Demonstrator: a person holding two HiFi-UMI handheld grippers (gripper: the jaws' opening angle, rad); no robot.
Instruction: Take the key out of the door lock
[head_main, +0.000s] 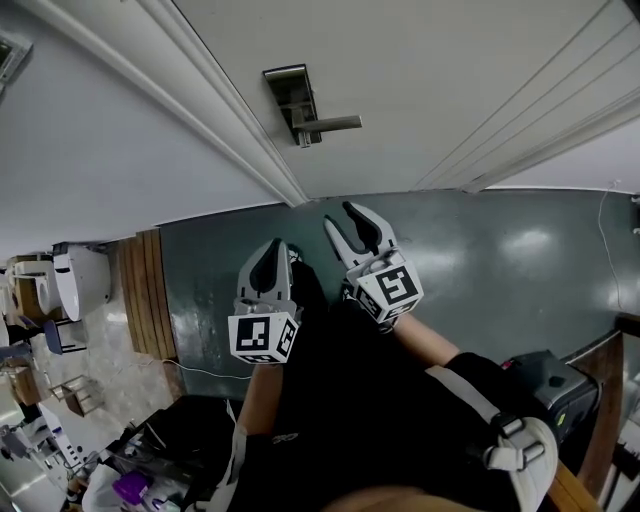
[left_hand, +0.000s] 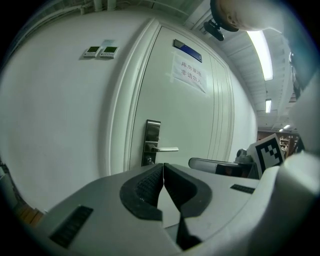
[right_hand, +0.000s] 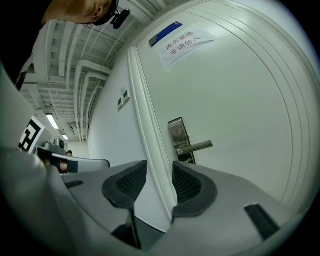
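Our left gripper (left_hand: 163, 166) clenched on nothing, our right gripper (right_hand: 159, 167) released and empty, we should square its jaws to the key (head_main: 303, 141) under the lever handle (head_main: 335, 124), at 11 o'clock, well apart.

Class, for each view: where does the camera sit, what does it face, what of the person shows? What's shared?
Head view: head-mounted, looking down at the door handle; left gripper, right gripper show.
Left gripper view: rides it, faces the door; closed jaws show.
Right gripper view: likewise; parted jaws show.
All share the door handle.
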